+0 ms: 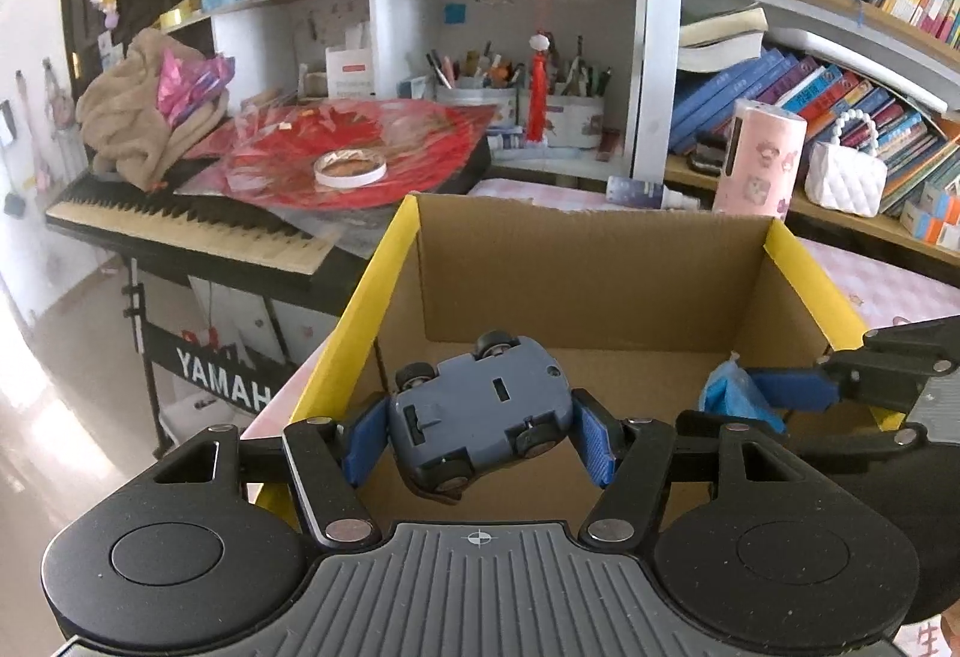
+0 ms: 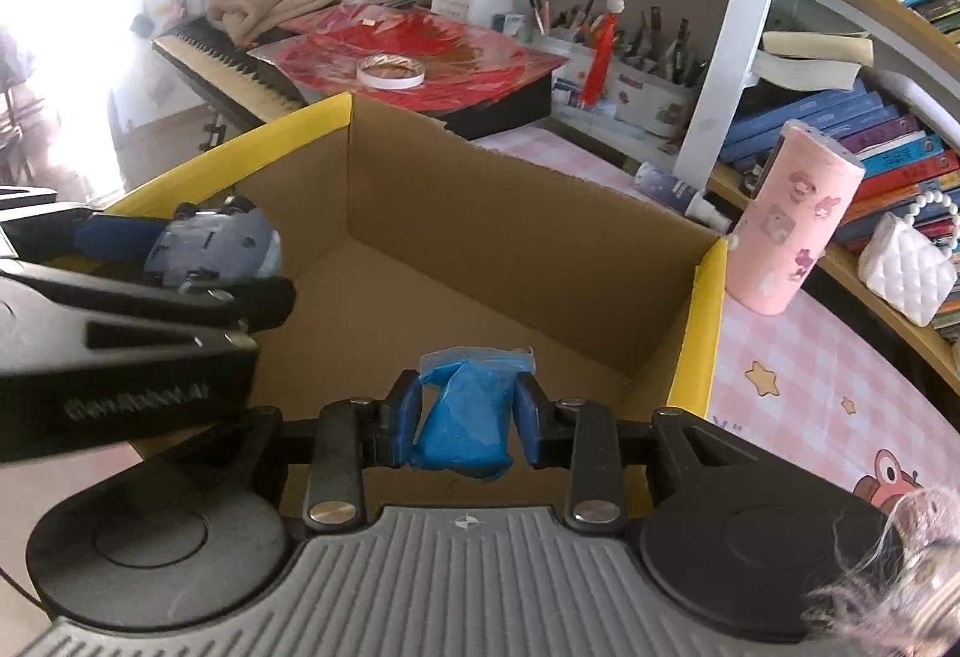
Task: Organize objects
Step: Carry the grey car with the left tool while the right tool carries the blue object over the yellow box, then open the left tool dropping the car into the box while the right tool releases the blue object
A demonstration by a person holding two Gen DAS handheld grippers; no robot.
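Observation:
My left gripper [image 1: 480,426] is shut on a grey-blue toy car [image 1: 477,405], held belly-up with its wheels showing, above the near left part of an open cardboard box [image 1: 588,273] with yellow rims. In the right wrist view the same car [image 2: 216,249] hangs at the left over the box [image 2: 510,231]. My right gripper [image 2: 468,411] is shut on a crumpled blue bag [image 2: 465,417], above the box's near edge. From the left wrist view, that bag [image 1: 735,393] and the right gripper [image 1: 774,390] are at the right, inside the box rim.
The box floor looks bare. Behind it are a pink cylinder [image 2: 792,225], a small spray bottle [image 2: 678,192], a white quilted bag [image 2: 906,267] and shelves of books. A keyboard [image 1: 192,231] with red sheets and a tape roll [image 1: 348,168] stands at the left.

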